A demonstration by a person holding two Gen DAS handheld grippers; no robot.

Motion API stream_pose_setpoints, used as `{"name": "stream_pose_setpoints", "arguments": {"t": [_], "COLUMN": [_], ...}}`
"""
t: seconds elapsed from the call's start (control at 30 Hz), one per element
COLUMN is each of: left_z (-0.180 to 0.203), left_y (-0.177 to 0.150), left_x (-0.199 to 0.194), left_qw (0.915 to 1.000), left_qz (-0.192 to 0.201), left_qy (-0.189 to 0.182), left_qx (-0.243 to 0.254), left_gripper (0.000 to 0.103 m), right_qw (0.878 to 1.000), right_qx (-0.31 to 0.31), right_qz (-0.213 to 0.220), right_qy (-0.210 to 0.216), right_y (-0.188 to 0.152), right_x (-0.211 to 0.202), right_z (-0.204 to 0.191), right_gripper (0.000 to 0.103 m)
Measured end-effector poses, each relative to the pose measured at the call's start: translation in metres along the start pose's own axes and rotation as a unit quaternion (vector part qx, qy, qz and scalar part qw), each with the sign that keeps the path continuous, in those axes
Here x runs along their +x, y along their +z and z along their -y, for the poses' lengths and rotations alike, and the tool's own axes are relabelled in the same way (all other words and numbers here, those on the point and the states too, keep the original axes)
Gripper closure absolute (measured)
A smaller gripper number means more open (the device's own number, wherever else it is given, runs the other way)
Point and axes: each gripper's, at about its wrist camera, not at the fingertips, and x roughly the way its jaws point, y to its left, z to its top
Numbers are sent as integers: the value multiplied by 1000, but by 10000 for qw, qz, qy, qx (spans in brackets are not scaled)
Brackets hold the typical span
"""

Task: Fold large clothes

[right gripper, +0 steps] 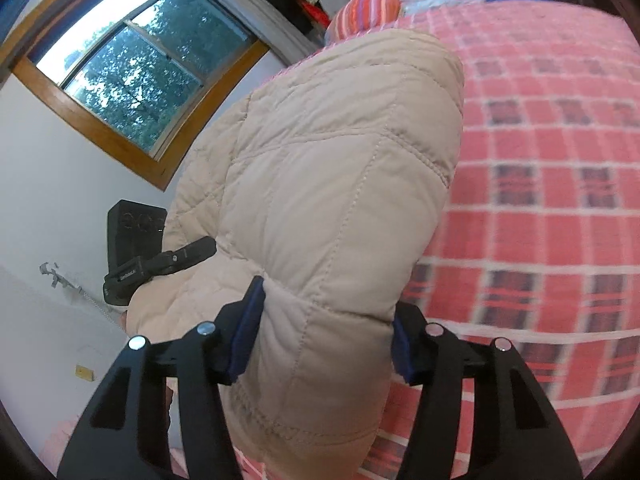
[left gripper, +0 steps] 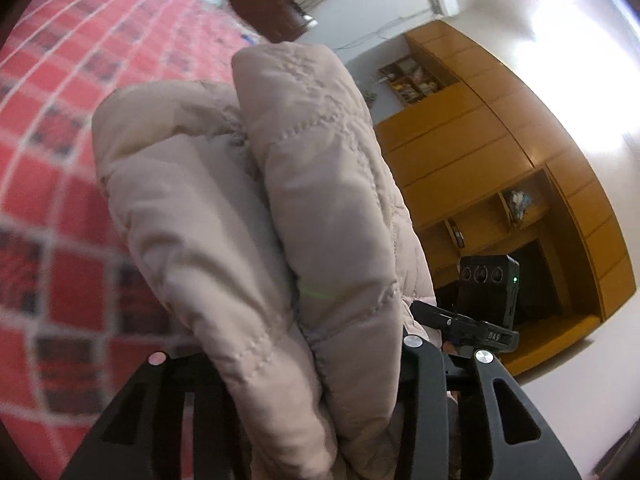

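Two matte black grippers are seen, left gripper (left gripper: 320, 360) and right gripper (right gripper: 324, 340), each built from slotted triangular linkage arms pinned with round silver screws, with dark blue pads (right gripper: 246, 328) fitted on the right fingers.

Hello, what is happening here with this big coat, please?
A person is folding a beige padded coat over a bed with a red checked cover, using a hand-held gripper in each hand. The right gripper is clamped on a thick fold of the coat. The left gripper also has bunched coat between its fingers and appears shut on it. The coat is raised and doubled over, not yet laid flat.
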Motion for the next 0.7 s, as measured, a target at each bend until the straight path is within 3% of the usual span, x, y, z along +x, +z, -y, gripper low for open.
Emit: {"name": "stream_pose_setpoints", "arguments": {"t": [0.17, 0.37, 0.7], "left_z": [25, 37, 37], "left_y": [14, 19, 12], "left_x": [44, 96, 148], "left_qw": [9998, 9996, 9985], "left_qz": [-50, -96, -186], "left_qy": [-103, 20, 454], "left_qx": [144, 246, 228], "left_gripper": [63, 63, 63], "right_qw": [9994, 9986, 9986], "right_qx": [-43, 51, 447], "right_qz": [138, 110, -25], "right_qy": [-322, -511, -276], "right_y": [18, 29, 42], "right_x": [-40, -61, -46], "right_z": [25, 73, 154], "right_gripper": [48, 48, 48]}}
